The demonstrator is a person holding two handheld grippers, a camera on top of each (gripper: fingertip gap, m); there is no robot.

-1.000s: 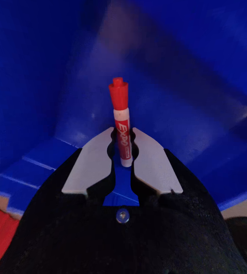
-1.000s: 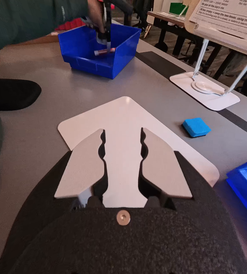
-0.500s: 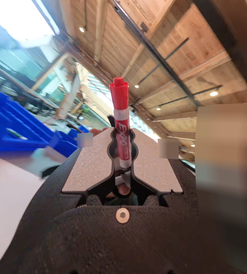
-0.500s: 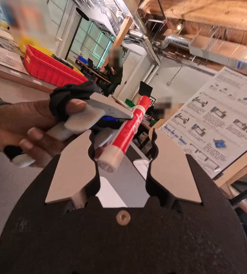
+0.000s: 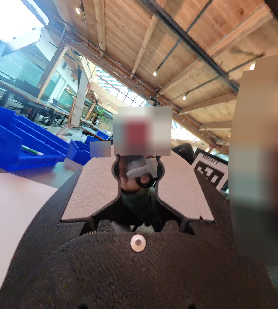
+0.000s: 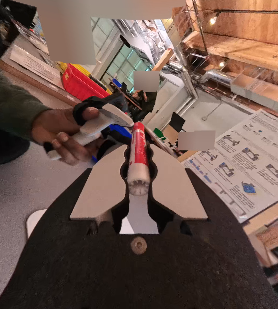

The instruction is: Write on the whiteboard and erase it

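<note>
Left wrist view: the left gripper (image 5: 137, 157) no longer pinches the red marker; its fingers (image 5: 94, 184) now stand clearly apart, though a patch hides the tips, and only a hand shows through the gap. Right wrist view: the right gripper (image 6: 138, 150), open half a second ago, has clamped onto the marker (image 6: 139, 160), barrel seated in the notches, butt end toward the camera, above the whiteboard's (image 6: 34, 222) corner on the desk (image 6: 9, 192). The handover looks complete; uncapping likely comes next
</note>
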